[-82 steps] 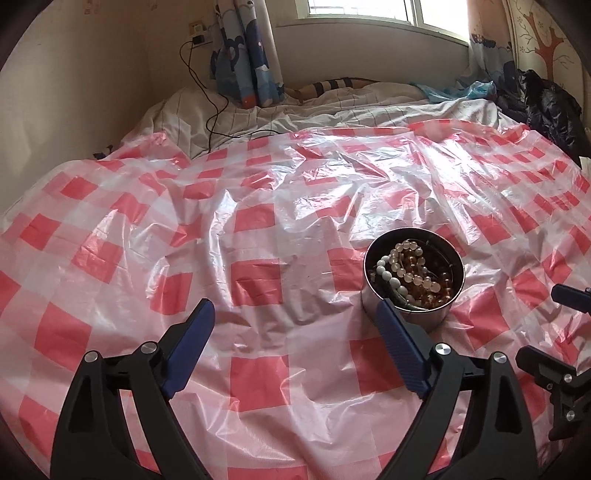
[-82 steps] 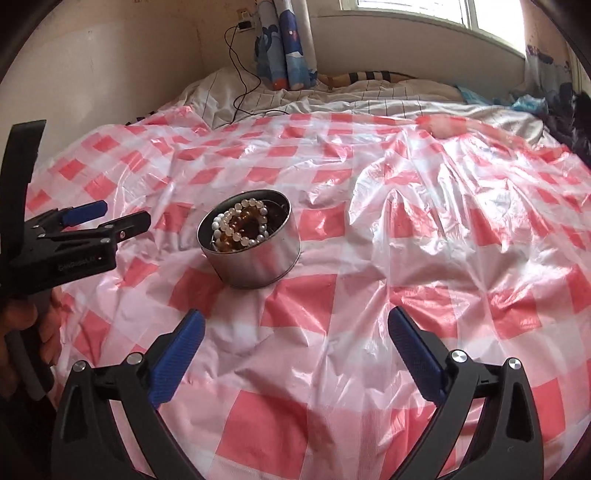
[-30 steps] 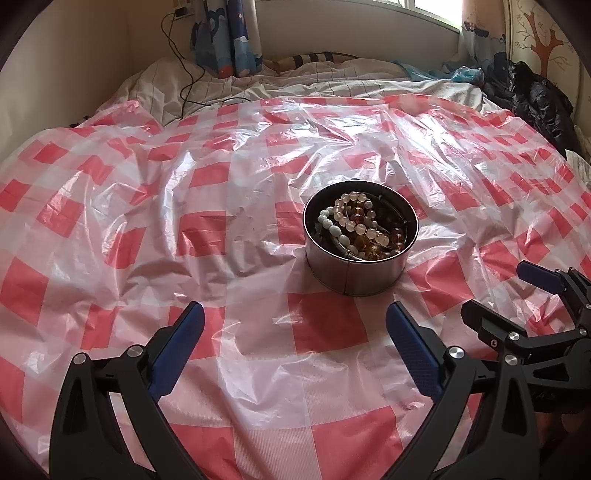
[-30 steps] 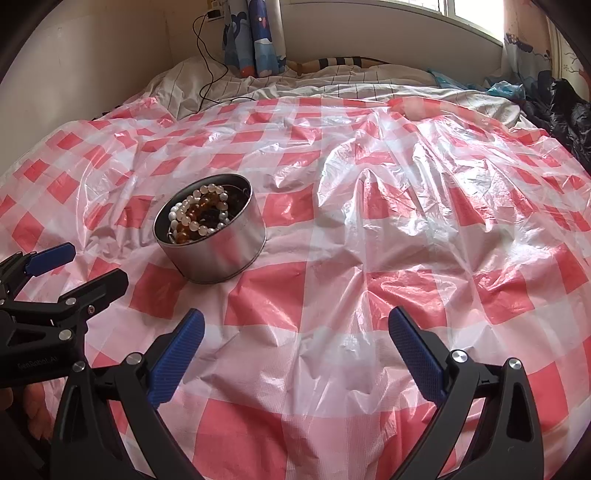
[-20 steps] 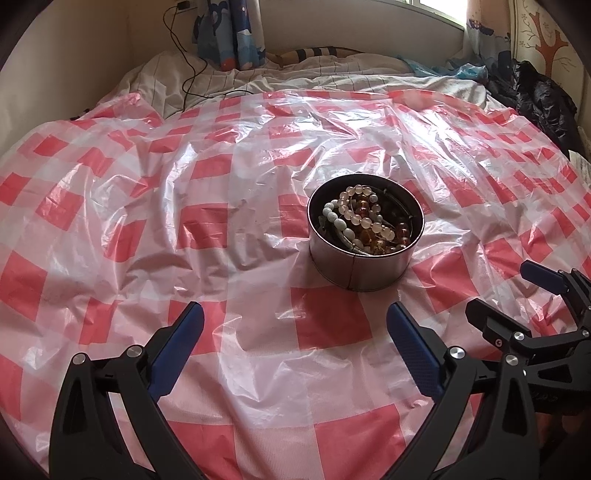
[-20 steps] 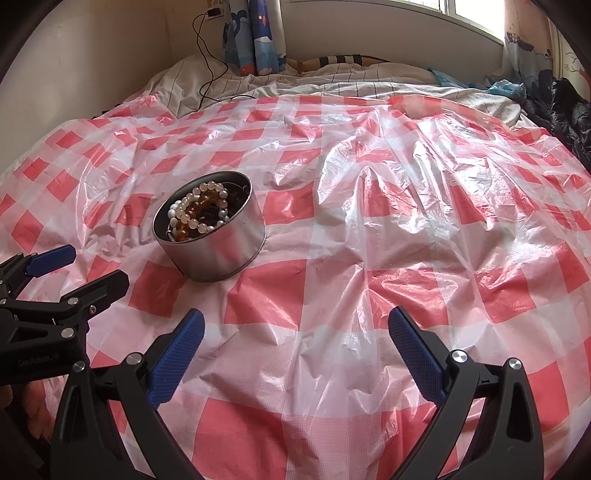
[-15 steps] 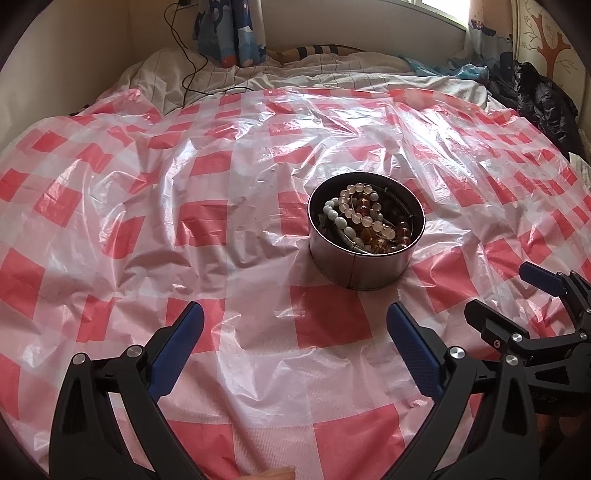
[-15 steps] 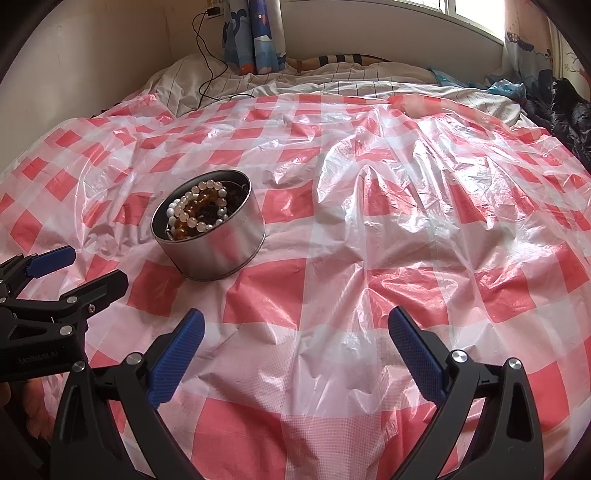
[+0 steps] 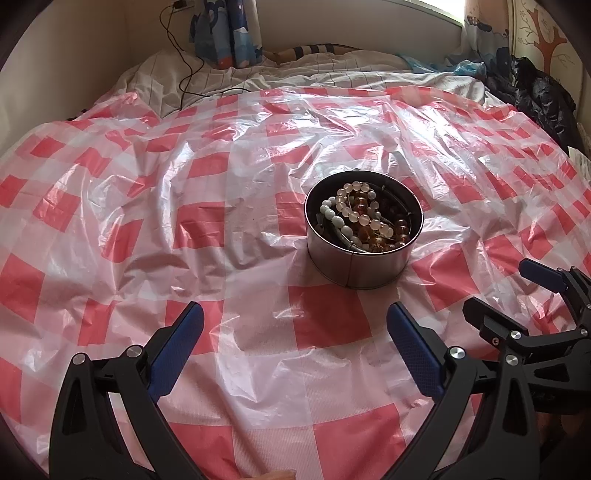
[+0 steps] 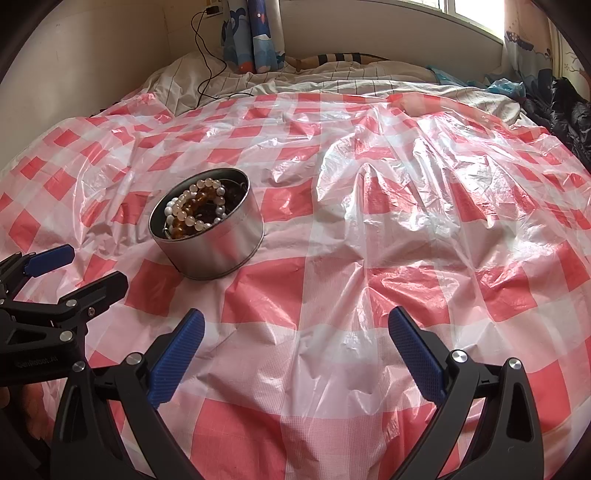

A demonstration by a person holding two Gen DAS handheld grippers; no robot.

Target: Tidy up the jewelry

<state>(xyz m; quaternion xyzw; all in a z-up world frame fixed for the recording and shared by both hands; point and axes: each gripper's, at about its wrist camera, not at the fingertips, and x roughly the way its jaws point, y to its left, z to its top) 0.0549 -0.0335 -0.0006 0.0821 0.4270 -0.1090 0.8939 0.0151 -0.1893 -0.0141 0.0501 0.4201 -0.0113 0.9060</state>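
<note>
A round metal tin (image 9: 364, 266) (image 10: 218, 251) stands on the red-and-white checked plastic sheet (image 9: 221, 206) (image 10: 406, 221). Inside it lie bead bracelets (image 9: 364, 218) (image 10: 194, 208), white, pale pink and amber. My left gripper (image 9: 295, 336) is open, just short of the tin, with nothing between its blue-padded fingers; the tin sits ahead and slightly right. My right gripper (image 10: 295, 338) is also open and empty, with the tin ahead to its left. Each gripper shows in the other's view: the right gripper (image 9: 517, 295) at the right edge, the left gripper (image 10: 74, 271) at the left edge.
The sheet covers a bed. Beyond its far edge lie striped bedding (image 9: 332, 70), a black charging cable (image 9: 188, 74) from a wall socket, and a blue patterned curtain (image 9: 225, 33). Dark clothing (image 9: 543, 96) is piled at the far right, under a window.
Over 2.7 s the left gripper swung right and nearer, bringing the tin to the middle of its view. In the last second both grippers hardly moved. Both stayed open.
</note>
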